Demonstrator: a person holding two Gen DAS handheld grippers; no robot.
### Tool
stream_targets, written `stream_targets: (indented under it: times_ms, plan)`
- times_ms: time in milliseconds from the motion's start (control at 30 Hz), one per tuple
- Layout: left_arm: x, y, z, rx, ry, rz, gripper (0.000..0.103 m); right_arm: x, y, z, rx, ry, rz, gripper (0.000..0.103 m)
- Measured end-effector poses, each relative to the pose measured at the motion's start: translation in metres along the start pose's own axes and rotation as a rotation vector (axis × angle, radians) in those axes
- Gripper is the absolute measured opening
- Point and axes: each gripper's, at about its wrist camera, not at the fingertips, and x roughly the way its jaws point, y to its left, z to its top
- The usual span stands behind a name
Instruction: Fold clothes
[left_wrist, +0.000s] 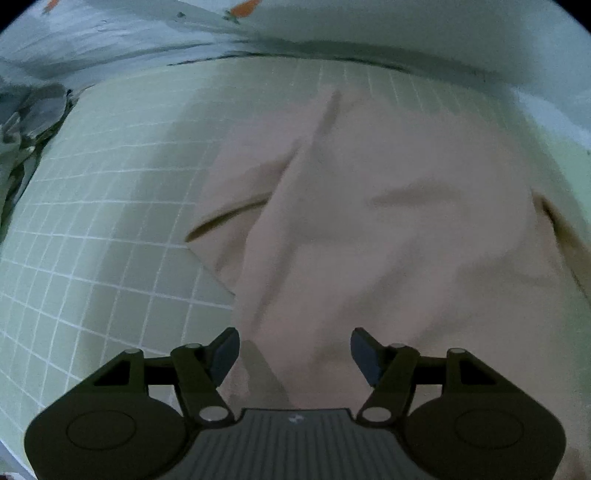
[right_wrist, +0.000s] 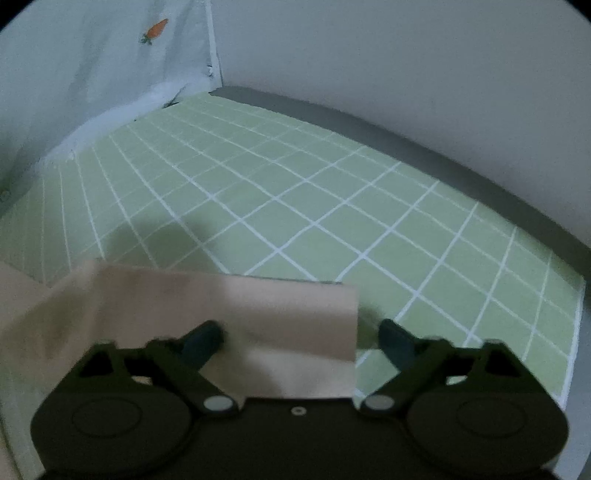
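Note:
A pale pink garment (left_wrist: 369, 229) lies crumpled on a green mat with a white grid (left_wrist: 103, 221), with folds and creases across it. My left gripper (left_wrist: 294, 352) hovers over its near part with the jaws apart and nothing pinched between the pads. In the right wrist view a flat, straight-edged corner of the same pink cloth (right_wrist: 221, 314) lies on the green mat (right_wrist: 332, 206). My right gripper (right_wrist: 300, 338) is open above that corner; the cloth sits below and between the fingers, and the pads do not press on it.
A light blue fabric with orange carrot prints (right_wrist: 110, 74) hangs or lies along the mat's far left side and also shows as blue fabric (left_wrist: 129, 33) at the top. A plain white wall (right_wrist: 406, 74) borders the mat's far edge. Bare mat stretches right of the garment.

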Motion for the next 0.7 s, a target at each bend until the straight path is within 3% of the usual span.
stream_targets:
  times_ms: [33, 100, 267, 700]
  plan:
    - [0.002, -0.002, 0.001, 0.005, 0.008, 0.002, 0.068, -0.004, 0.001, -0.001, -0.011, -0.006, 0.013, 0.065]
    - [0.005, -0.006, 0.002, 0.017, 0.019, 0.001, 0.068, -0.008, -0.001, 0.003, -0.024, -0.002, 0.035, 0.019]
    - [0.008, -0.013, 0.002, 0.053, 0.023, -0.013, 0.068, -0.020, 0.004, -0.001, -0.054, 0.020, -0.001, 0.007]
    - [0.011, -0.010, -0.005, 0.087, 0.036, -0.076, 0.068, -0.045, 0.000, -0.032, -0.042, 0.030, -0.040, 0.005]
